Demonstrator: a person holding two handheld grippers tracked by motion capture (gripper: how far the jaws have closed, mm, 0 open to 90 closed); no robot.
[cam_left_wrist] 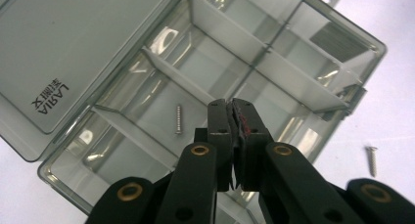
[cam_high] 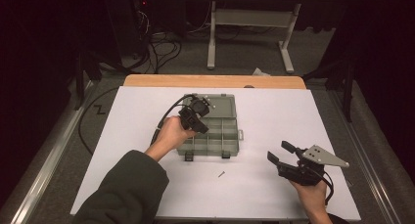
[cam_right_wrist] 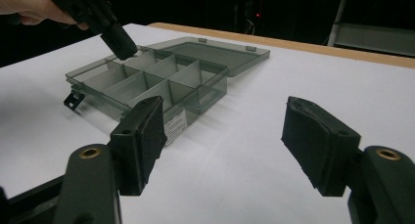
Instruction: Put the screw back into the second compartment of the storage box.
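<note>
i see my left gripper [cam_left_wrist: 234, 106] closed, empty, over the clear ribbed plastic box [cam_left_wrist: 293, 82]; a thin metal screw [cam_left_wrist: 178, 119] inside; right gripper [cam_right_wrist: 222, 136] open.

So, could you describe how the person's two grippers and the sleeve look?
Both grippers are black. The left gripper trails a black cable; in its own view its linkage arms carry brass-coloured rivets, and red marks show on one pad. The right gripper carries a grey three-cornered plate with small holes, and its pads are rough black foam. The left arm wears a dark sleeve.
</note>
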